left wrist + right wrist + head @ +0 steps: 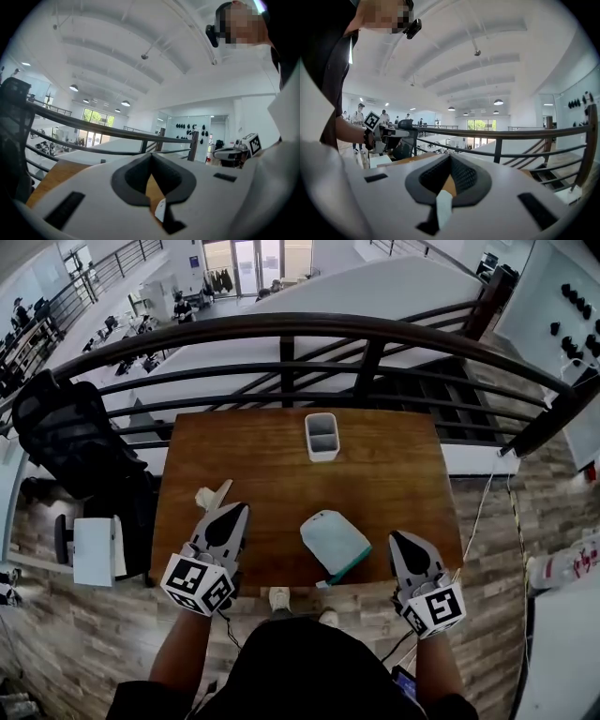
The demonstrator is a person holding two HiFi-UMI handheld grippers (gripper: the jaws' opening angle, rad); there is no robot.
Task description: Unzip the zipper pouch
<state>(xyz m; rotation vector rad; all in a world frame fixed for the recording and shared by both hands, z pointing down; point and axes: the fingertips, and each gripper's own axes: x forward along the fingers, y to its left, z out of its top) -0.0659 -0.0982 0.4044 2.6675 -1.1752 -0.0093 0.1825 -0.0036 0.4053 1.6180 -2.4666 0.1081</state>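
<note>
A white zipper pouch (333, 542) with a teal zipper edge lies flat on the wooden table (262, 456), near its front edge. It sits between my two grippers, and neither one touches it. To the pouch's left, my left gripper (240, 508) is shut and holds nothing. On the pouch's right, my right gripper (395, 536) is also shut and empty. In the left gripper view the left gripper (151, 155) has its jaws closed together, pointing over the table toward the railing. The right gripper (450, 157) looks the same in its own view. Neither gripper view shows the pouch.
A white two-compartment holder (322, 435) stands at the table's far middle. A crumpled pale scrap (208, 495) lies just beyond the left gripper. A dark metal railing (281, 329) runs behind the table, and a black chair (75, 442) stands to the left.
</note>
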